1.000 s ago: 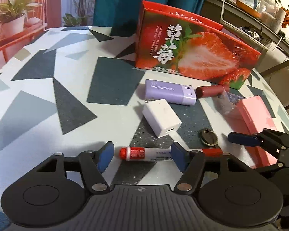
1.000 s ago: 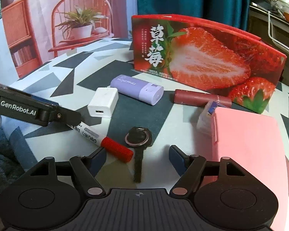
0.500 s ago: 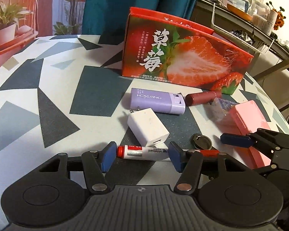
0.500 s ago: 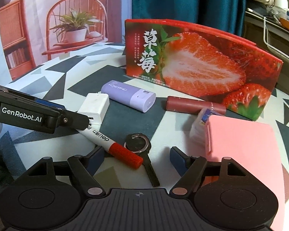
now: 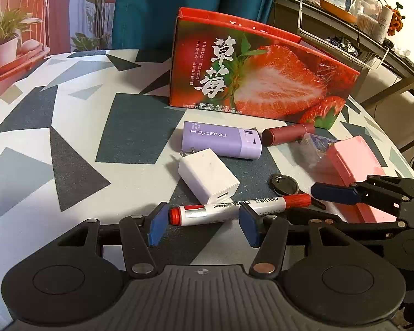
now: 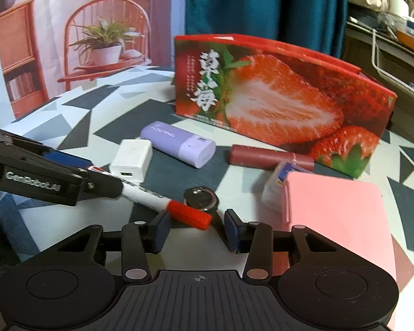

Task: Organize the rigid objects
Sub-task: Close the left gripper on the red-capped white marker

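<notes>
A white marker (image 5: 234,207) with a red cap lies crosswise on the patterned table (image 5: 69,165). My left gripper (image 5: 203,227) hangs low over it with jaws closing. The marker's butt end sits between its pads and the barrel runs on behind the right fingertip; no pad presses on it. My right gripper (image 6: 196,230) is also closing, with the marker's red cap (image 6: 190,215) and the shaft of a key between its fingers, untouched. The key's black fob (image 6: 201,197) lies just beyond. The right gripper (image 5: 325,204) also shows beside the pink case (image 5: 353,162).
A strawberry-printed box (image 5: 262,82) stands at the back. In front of it lie a purple power bank (image 5: 220,143), a white charger (image 5: 207,179), a dark red tube (image 5: 287,133) and a clear packet (image 5: 314,149). The left gripper (image 6: 102,175) crosses the right wrist view.
Both pairs of jaws have narrowed, the right ones sharply in the last half second. The marker's cap and the key now sit between the right fingers.
</notes>
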Demonstrator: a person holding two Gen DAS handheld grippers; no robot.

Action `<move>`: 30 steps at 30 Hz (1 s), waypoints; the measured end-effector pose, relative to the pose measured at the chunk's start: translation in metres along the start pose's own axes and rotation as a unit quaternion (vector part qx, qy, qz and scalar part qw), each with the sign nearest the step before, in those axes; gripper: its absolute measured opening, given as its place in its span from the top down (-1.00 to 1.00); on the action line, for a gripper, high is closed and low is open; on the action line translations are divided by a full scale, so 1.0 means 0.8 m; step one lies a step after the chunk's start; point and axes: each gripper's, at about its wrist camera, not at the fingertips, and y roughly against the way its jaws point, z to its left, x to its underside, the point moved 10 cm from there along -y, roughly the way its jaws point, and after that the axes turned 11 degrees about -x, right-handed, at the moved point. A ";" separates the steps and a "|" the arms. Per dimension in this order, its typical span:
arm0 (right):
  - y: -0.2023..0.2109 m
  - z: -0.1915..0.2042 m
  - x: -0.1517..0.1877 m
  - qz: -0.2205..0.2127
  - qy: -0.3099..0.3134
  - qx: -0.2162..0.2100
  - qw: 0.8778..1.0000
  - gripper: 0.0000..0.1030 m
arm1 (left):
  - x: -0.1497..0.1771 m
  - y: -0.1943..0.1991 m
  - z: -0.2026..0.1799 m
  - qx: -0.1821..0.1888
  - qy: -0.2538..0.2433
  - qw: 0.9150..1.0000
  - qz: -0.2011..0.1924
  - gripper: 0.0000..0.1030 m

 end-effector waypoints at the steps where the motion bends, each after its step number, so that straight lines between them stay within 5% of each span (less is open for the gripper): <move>1: 0.000 0.002 -0.001 0.000 0.003 -0.003 1.000 0.32 | 0.000 0.000 0.000 0.001 0.000 1.000 0.000 -0.13; 30: 0.003 -0.006 0.004 0.001 -0.069 -0.022 0.997 0.37 | 0.002 0.001 0.001 0.009 0.001 1.000 0.002 -0.04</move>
